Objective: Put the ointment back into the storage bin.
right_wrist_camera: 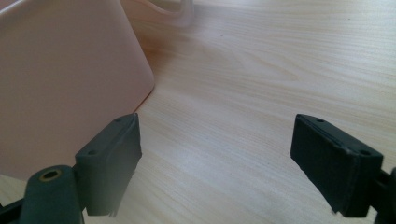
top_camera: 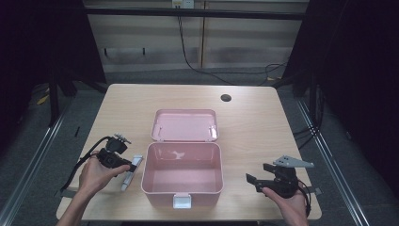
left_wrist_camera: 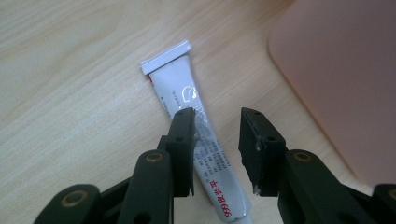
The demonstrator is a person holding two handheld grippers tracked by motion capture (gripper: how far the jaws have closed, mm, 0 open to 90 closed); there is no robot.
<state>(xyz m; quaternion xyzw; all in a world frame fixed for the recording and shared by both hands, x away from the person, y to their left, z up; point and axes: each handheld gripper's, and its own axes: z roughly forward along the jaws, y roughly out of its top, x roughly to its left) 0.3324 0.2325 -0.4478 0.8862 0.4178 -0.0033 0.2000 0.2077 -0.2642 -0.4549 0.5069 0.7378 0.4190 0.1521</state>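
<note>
The left tongs (top_camera: 133,165) sit low over the worktop (top_camera: 249,127), just left of the pink box (top_camera: 182,174). The person's left hand (top_camera: 96,173) comes in from the bottom and wraps around the back of these tongs, with the arm slanting up and to the right. The tongs point toward the box.

A white tube (left_wrist_camera: 196,126) lies flat on the worktop, just beside the box and not touching it. In the high view the tube (top_camera: 128,177) lies at the front of the left tongs. In the left gripper view, the left tongs (left_wrist_camera: 216,140) have one jaw on each side of the tube. One jaw touches the tube's edge. The other jaw stands a little way off from it. So the tongs are narrow but not yet pinching the tube.

The right hand (top_camera: 288,203) holds the right tongs (top_camera: 254,175) near the front right part of the worktop. They point left, toward the box. In the right gripper view the right tongs (right_wrist_camera: 254,140) are spread wide, with bare wood between the jaws.

The box stands with its lid (top_camera: 185,125) flipped back.
</note>
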